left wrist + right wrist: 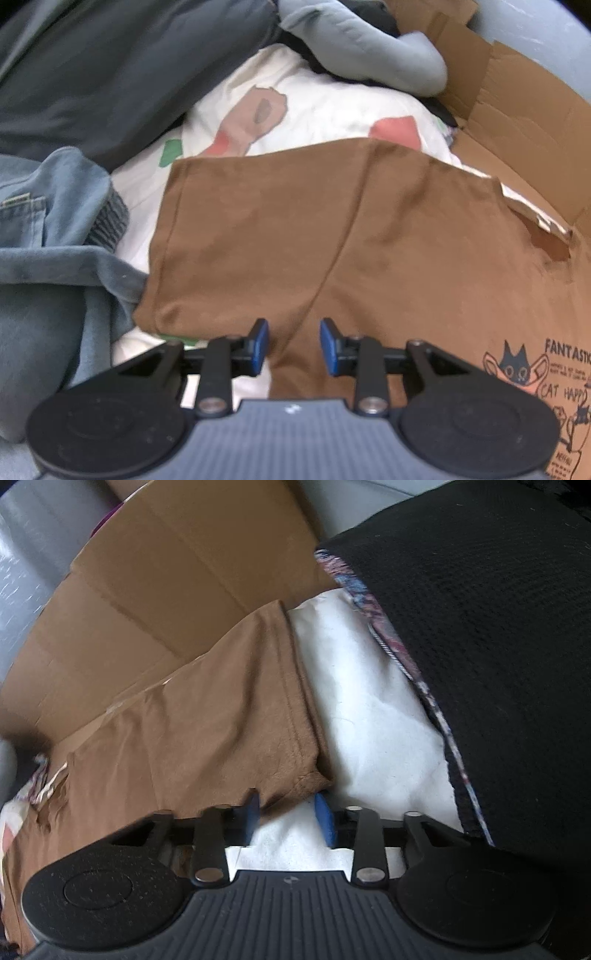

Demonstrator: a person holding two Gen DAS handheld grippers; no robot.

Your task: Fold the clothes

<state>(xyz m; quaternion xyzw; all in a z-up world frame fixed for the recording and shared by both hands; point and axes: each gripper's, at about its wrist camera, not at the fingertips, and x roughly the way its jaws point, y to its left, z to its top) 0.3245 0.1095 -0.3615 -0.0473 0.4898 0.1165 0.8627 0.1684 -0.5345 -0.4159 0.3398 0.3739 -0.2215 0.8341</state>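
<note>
A brown garment (295, 229) lies flat, folded along a crease down its middle, on a white printed cloth (325, 107) and partly on cardboard. My left gripper (294, 343) hovers over the garment's near edge at the crease, open, with nothing pinched between its blue pads (260, 343). In the right wrist view the same brown garment (221, 709) stretches away to the upper left. Its hemmed corner lies just ahead of my right gripper (288, 814), in the gap close to the left finger. The blue pads (325, 819) stand apart and do not press on the cloth.
A denim garment (44, 221) and dark grey fabric (110, 74) crowd the left. A light grey garment (369, 48) lies at the back. Flattened cardboard (517, 129) with a cat print (524, 369) spreads right. Black knit fabric (498, 664) covers the right side over a white cloth (369, 720).
</note>
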